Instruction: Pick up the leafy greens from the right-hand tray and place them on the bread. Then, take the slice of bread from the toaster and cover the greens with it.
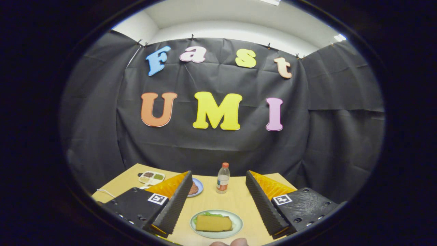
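Observation:
A pale green plate (235, 228) lies on the wooden table between my two fingers. On it rests a slice of bread (213, 223), and leafy greens (209, 214) peek out from under its far edge. My gripper (218, 201) hovers above the plate, open wide, with nothing between its fingers. The left finger (174, 201) and right finger (261, 201) stand well apart on either side of the plate.
A plastic bottle (223, 178) with an orange cap stands beyond the plate. A blue plate (199, 187) with a brown patty (193, 188) lies behind the left finger. A small divided tray (152, 177) sits at the far left. A fingertip (230, 243) shows near the table's front.

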